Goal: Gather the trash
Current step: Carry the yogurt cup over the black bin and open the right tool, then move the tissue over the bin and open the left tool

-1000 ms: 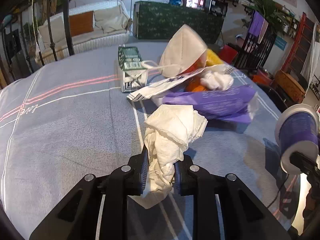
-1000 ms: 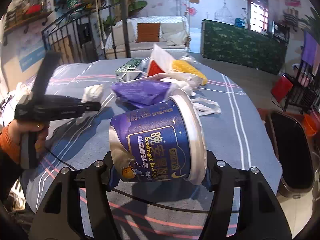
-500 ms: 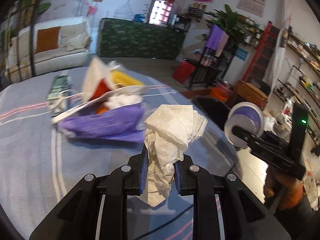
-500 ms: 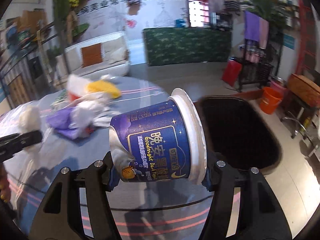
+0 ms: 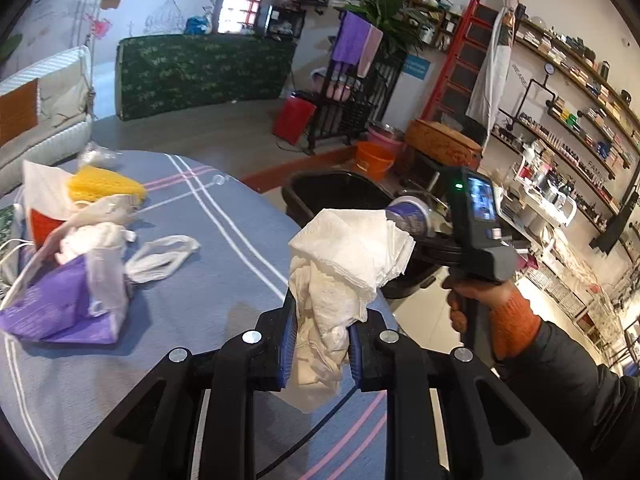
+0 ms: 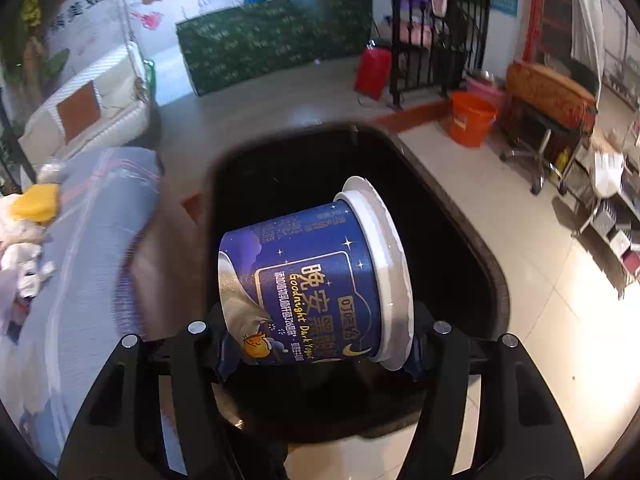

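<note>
My left gripper [image 5: 322, 344] is shut on a crumpled white tissue [image 5: 344, 264], held above the right edge of the blue-clothed table [image 5: 192, 292]. My right gripper [image 6: 316, 344] is shut on a blue yogurt cup [image 6: 316, 280] lying sideways between its pads, directly over the open black trash bin [image 6: 472, 232]. In the left wrist view the same bin [image 5: 336, 192] stands on the floor beyond the table edge, and a hand in an orange cuff [image 5: 492, 312] holds the right gripper with the cup [image 5: 412, 216] over it. More trash lies on the table: a purple bag [image 5: 60, 304], white plastic bag [image 5: 160, 256], yellow packet [image 5: 104, 186].
An orange bucket [image 6: 472, 120], a red bin [image 6: 372, 68], a black railing with hanging cloths [image 6: 424, 40] and a stool with a woven cushion [image 6: 548, 96] stand on the tiled floor behind the bin. Shelves [image 5: 568, 128] fill the right wall. A sofa [image 5: 40, 112] lies far left.
Both grippers swung right from over the table toward the bin. The right one with the cup now hangs over the bin opening; the left one with the tissue reached the table's edge.
</note>
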Available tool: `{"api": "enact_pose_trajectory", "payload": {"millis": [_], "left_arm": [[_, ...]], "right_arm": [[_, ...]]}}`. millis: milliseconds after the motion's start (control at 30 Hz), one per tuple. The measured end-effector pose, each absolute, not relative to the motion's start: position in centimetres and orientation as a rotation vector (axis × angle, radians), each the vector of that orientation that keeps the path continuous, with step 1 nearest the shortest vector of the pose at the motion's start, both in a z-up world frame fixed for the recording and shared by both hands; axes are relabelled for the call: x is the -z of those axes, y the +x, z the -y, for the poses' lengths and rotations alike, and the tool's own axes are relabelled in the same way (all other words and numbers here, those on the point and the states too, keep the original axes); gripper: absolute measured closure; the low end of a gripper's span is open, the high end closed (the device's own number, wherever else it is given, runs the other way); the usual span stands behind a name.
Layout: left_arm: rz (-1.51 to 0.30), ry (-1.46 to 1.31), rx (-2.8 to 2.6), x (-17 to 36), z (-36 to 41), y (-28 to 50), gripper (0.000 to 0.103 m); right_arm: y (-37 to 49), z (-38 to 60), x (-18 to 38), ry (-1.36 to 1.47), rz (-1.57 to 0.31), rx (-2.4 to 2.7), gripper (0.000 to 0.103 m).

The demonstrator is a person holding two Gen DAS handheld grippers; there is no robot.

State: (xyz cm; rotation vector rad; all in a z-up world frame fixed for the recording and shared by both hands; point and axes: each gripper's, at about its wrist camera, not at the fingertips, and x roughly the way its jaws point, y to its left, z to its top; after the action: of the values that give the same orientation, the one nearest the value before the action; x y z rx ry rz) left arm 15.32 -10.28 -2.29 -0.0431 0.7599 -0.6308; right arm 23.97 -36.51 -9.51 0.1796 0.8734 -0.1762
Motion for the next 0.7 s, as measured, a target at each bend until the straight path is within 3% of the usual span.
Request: {"api": "enact_pose_trajectory", "payload": {"millis": [167,300,700], "left_arm": [[-0.783,-0.024,0.658,2.4,12.0,15.6,0.081],[-0.791,-0.002,0.671,2.6,13.3,15.8,0.081],[-0.828,0.026,0.709,2.7,16.6,18.4,0.081]], "right_arm": [[25.5,37.9,11.9,0.195,-0.942,0.181,0.040],[25.3,37.6,11.6,0.174,-0.921,0.187,0.025],[20.0,37.4,8.8,0.144,-0.804,0.254,0.024]]}}
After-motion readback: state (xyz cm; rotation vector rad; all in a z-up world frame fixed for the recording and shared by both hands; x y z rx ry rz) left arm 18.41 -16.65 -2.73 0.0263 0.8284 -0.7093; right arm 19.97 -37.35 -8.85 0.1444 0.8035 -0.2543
